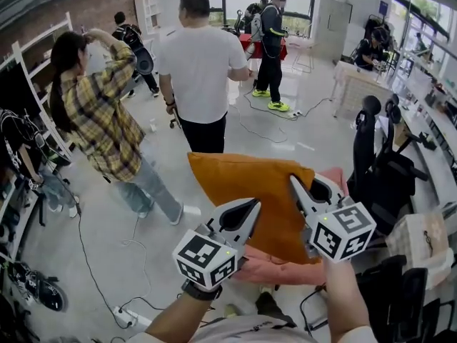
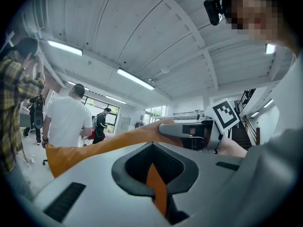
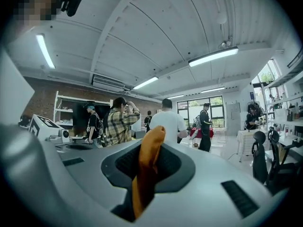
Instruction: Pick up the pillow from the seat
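An orange pillow (image 1: 250, 191) hangs in the air in front of me, held up by its lower edge above a pink seat (image 1: 282, 270). My left gripper (image 1: 248, 209) is shut on the pillow's lower left part; in the left gripper view a wedge of orange fabric (image 2: 156, 188) sits pinched between the jaws and the pillow (image 2: 94, 148) stretches off to the left. My right gripper (image 1: 295, 186) is shut on the pillow's right edge, and a fold of orange cloth (image 3: 147, 169) stands up between its jaws. The right gripper (image 2: 189, 132) also shows in the left gripper view.
A person in a white shirt (image 1: 200, 63) and a person in a plaid shirt (image 1: 100, 113) stand close ahead on the floor. Black office chairs (image 1: 378, 163) and a desk line the right side. Cables (image 1: 132, 263) and a power strip (image 1: 121, 316) lie at lower left.
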`<action>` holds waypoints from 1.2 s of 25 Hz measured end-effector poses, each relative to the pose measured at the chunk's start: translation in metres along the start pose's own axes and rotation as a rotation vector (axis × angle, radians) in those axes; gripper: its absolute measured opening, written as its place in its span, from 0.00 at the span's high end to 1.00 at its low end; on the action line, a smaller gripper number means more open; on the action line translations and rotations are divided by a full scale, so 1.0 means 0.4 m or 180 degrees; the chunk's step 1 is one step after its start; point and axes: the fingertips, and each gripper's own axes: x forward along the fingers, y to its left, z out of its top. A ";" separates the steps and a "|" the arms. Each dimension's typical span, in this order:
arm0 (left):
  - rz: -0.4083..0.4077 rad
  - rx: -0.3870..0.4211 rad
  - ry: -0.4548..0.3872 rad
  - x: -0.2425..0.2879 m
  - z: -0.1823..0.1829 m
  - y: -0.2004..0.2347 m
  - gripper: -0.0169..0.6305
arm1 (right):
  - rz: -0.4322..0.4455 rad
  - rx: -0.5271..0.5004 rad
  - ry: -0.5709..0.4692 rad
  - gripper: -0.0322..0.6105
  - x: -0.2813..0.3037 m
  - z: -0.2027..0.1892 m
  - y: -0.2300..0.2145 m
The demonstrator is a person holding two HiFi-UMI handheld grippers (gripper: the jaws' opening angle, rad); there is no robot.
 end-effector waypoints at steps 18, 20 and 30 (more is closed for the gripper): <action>0.0188 -0.0040 0.0067 -0.155 -0.021 0.026 0.96 | 0.0138 0.0041 0.0085 0.85 0.015 -0.073 0.175; 0.0205 -0.0055 0.0068 -0.169 -0.025 0.027 0.96 | 0.0141 0.0050 0.0084 0.85 0.012 -0.074 0.186; 0.0219 -0.0043 0.0009 -0.175 -0.025 0.003 0.96 | 0.0128 -0.0008 0.0038 0.85 -0.014 -0.057 0.189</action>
